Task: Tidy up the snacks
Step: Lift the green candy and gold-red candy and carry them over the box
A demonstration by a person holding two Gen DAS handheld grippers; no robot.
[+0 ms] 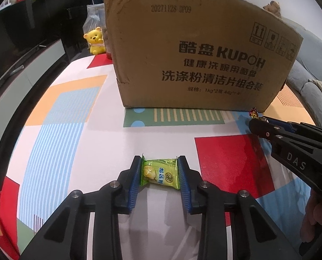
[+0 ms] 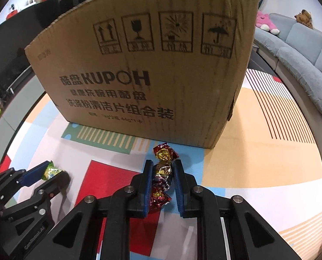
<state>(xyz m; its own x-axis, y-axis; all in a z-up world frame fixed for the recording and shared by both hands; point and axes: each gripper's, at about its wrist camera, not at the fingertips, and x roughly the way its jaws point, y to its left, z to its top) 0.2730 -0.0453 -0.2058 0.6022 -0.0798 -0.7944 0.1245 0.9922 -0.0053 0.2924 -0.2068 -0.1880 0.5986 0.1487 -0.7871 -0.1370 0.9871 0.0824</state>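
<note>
My left gripper (image 1: 160, 164) is shut on a green durian candy packet (image 1: 160, 171), held crosswise between the blue pads just above the patterned tablecloth; it also shows in the right wrist view (image 2: 52, 171). My right gripper (image 2: 162, 169) is shut on a red and gold foil-wrapped candy (image 2: 162, 173), whose twisted ends stick out front and back; its tip shows in the left wrist view (image 1: 254, 114). A tall cardboard box (image 1: 195, 49) printed KUPOH stands right in front of both grippers (image 2: 143, 69); its open top is above view.
The table (image 1: 74, 112) wears a cloth with red, blue, orange and green blocks. A yellow bear toy (image 1: 95, 41) and a plastic bag (image 1: 95, 13) stand left of the box. A grey sofa (image 2: 301, 49) curves along the right; a dark cabinet (image 1: 42, 13) is far left.
</note>
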